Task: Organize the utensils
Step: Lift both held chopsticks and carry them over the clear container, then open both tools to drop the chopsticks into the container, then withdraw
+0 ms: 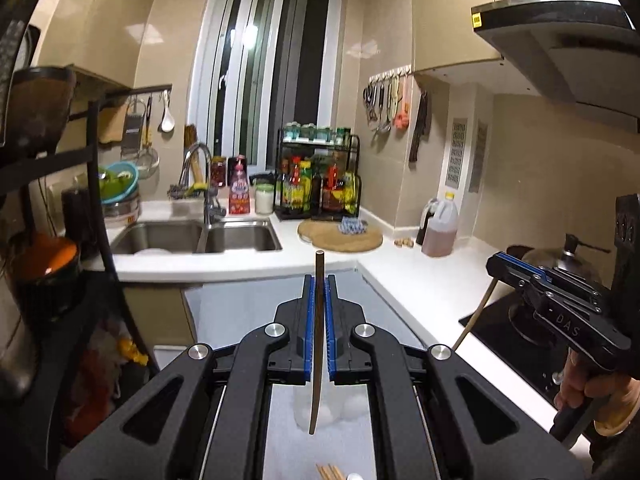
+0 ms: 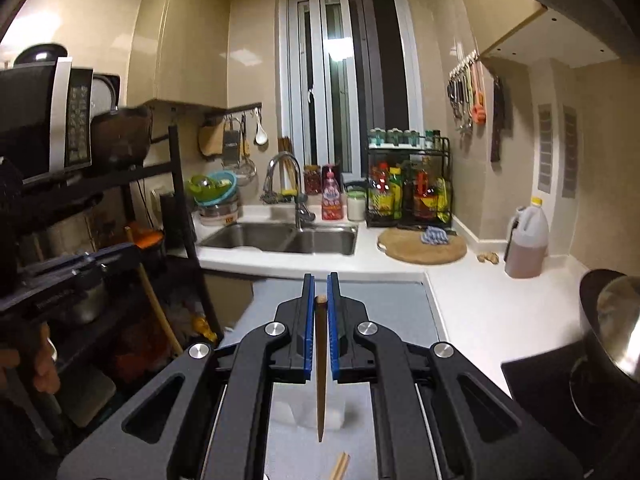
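Note:
My left gripper [image 1: 319, 280] is shut on a dark chopstick [image 1: 318, 344] that stands upright between the blue pads, its tip over a clear plastic cup [image 1: 320, 408] on the grey mat [image 1: 240, 304]. My right gripper [image 2: 320, 280] is shut on a brown chopstick [image 2: 321, 372], also upright, its tip over the same cup [image 2: 316, 412]. The right gripper also shows at the right of the left wrist view [image 1: 496, 266], its chopstick [image 1: 476, 312] slanting down. Loose chopsticks [image 1: 330, 472] lie on the mat near the bottom edge and also show in the right wrist view [image 2: 341, 466].
A double sink [image 1: 196, 236] with a tap sits at the back. A round cutting board [image 1: 340, 236], a condiment rack [image 1: 318, 184] and an oil jug [image 1: 440, 228] stand on the white counter. A stove with a pot [image 1: 560, 280] is at right. A black shelf rack [image 2: 100, 208] stands at left.

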Tool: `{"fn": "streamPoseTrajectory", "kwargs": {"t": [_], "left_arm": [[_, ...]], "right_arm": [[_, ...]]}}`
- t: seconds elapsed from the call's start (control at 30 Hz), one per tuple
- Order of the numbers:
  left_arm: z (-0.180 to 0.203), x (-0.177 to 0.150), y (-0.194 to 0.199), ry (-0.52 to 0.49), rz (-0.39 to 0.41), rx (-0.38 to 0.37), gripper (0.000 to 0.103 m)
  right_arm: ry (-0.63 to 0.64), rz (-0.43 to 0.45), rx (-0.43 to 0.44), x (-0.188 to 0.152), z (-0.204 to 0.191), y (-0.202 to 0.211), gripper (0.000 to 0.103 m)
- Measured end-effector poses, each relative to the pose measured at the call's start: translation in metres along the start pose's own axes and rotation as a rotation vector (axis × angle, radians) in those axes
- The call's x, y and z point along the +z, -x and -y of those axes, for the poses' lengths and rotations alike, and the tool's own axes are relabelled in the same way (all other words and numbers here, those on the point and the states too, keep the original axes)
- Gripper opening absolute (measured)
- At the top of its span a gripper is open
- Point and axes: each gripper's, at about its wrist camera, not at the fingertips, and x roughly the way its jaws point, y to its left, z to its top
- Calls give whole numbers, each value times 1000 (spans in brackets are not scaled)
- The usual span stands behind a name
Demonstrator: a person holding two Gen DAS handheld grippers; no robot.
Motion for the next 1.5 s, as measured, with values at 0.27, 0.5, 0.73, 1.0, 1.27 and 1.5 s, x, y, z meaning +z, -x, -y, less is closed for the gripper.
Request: {"fn": "streamPoseTrajectory", "kwargs": {"t": [0.27,0.5,0.73,1.0,1.27,1.5], "left_arm": [[13,31,-29,-12,61,-14,5],[14,6,-71,1,39,-18,5],[14,-39,-113,-30,-56,30,5],[6,-58,-117,13,-101,96,89],[-4,-63,-78,53,-67,164,95],[13,-89,-21,0,-92,199,95]], "right_arm": [[39,76,-1,38,-9,-28,6],[50,65,-14,21,-11,-60,6],[41,-7,-13,-11,-3,-82,6],[4,-103,-34,-44,6,-98,20],[-32,-108,-63,-60,9,-75,76],[-144,-161,27,-79,4,-16,93]]}}
